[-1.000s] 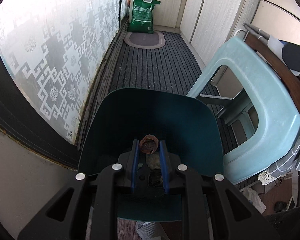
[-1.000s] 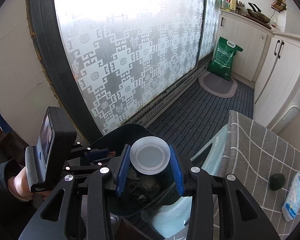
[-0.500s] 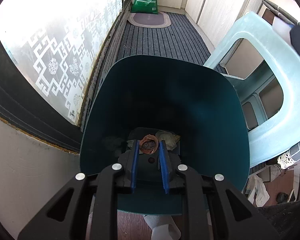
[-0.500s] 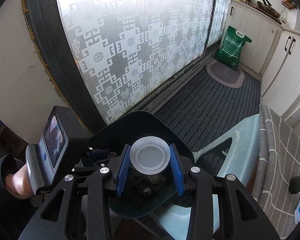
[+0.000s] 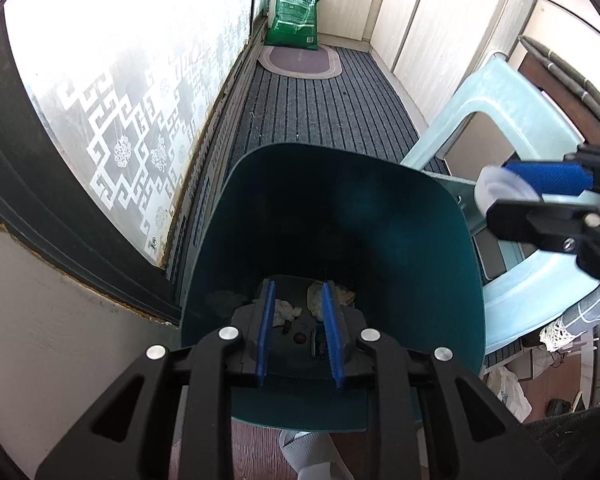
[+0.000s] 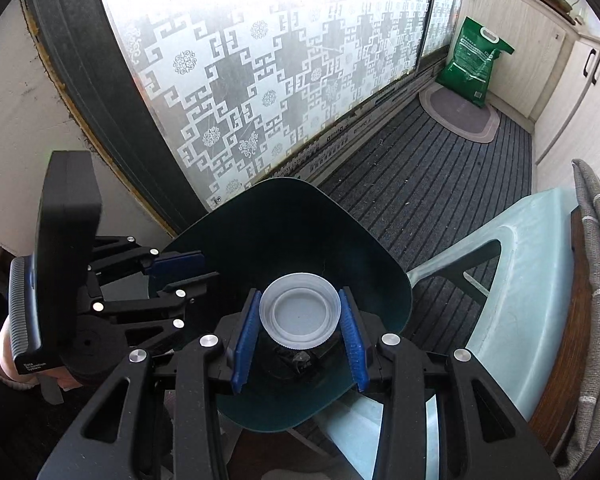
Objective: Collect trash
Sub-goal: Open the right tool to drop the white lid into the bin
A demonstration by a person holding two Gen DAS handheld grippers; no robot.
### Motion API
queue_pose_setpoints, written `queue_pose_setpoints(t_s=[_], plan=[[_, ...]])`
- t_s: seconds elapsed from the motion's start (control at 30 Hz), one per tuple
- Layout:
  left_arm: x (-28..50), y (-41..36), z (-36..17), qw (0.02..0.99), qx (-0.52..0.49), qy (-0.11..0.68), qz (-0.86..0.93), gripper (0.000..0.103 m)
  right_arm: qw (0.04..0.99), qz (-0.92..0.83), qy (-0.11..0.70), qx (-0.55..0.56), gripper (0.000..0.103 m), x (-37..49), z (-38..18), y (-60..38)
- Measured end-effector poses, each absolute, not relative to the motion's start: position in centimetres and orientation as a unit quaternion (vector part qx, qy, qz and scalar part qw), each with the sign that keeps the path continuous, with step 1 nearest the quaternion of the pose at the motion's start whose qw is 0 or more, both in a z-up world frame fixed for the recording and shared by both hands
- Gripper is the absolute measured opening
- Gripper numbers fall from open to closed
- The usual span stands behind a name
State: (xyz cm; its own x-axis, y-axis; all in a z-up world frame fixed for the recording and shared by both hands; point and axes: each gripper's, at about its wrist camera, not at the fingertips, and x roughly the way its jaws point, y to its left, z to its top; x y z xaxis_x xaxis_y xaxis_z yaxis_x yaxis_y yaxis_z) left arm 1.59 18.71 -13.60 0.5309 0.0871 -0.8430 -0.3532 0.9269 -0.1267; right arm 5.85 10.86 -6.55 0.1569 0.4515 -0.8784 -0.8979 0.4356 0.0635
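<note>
A white plastic lid [image 6: 299,312] sits clamped flat between the blue pads [image 6: 245,340] of the right gripper [image 6: 299,320], held right over the open mouth of a dark teal trash bin [image 6: 364,264]. Below the lid, at the bin's bottom, lie crumpled scraps of paper [image 5: 284,312] and some dark bits.

The left gripper [image 5: 298,334] reaches into the same bin from the near side. Its jaws have just been opening; they stand a little apart with nothing between them, the scraps lying beneath and beyond the tips.

To the right of both tongs is a pale blue plastic chair [image 6: 536,288], just beside the bin. Left of them runs a sliding door with patterned frosted glass [image 6: 268,80]. Far ahead, past a striped grey floor mat [image 5: 324,108], a green sack [image 5: 300,12] leans against pale cabinets [image 5: 452,12], an oval rug [image 5: 300,62] before it.
</note>
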Motion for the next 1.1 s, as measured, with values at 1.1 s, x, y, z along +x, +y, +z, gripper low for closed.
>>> queue_pose_setpoints(t_s=[1.1], plan=[[-3.6, 18.1, -2.9, 0.959, -0.159, 0.205, 0.118, 0.022, 0.656, 0.440, 0.511, -0.339, 0.059, 3.8, -16.2, 12.4]])
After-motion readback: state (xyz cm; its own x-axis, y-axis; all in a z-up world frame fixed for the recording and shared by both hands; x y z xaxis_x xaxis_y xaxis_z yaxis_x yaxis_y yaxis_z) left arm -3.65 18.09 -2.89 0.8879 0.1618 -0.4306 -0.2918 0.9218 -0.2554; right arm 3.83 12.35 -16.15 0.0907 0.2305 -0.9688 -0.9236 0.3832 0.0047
